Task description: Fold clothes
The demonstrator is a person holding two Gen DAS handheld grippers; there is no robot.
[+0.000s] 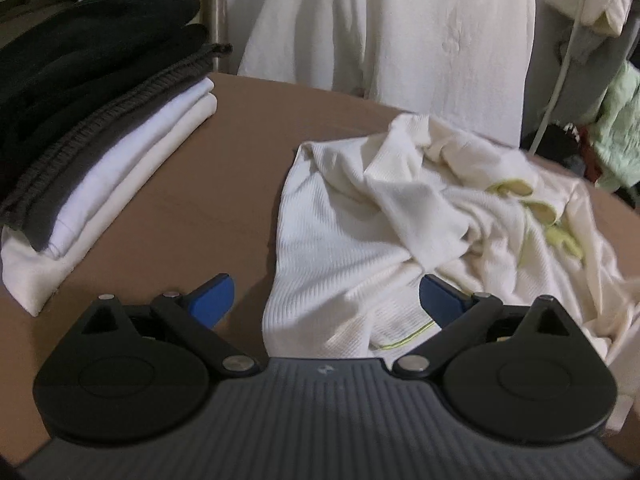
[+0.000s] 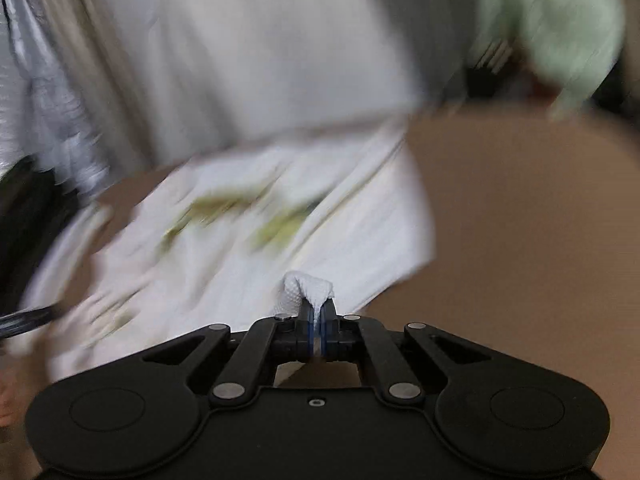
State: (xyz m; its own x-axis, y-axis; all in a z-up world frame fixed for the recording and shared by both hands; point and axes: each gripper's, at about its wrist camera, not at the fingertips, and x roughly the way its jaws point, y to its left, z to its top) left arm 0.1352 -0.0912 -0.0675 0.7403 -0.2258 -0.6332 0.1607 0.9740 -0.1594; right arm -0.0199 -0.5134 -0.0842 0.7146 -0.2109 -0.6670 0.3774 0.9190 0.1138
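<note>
On table (image 1: 224, 184): cream top (image 1: 344, 248), no legible text; left tool (image 1: 326, 296) spread, right tool (image 2: 319, 312) pinching its fabric.

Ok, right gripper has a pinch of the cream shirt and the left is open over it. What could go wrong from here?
1. The right gripper holds only a small tuft of the cream shirt; a hard pull may slip it free.
2. The shirt is still bunched, so the open left gripper could close on several layers at once.
3. The folded stack sits close by on the table; dragging the shirt left could knock it.
</note>
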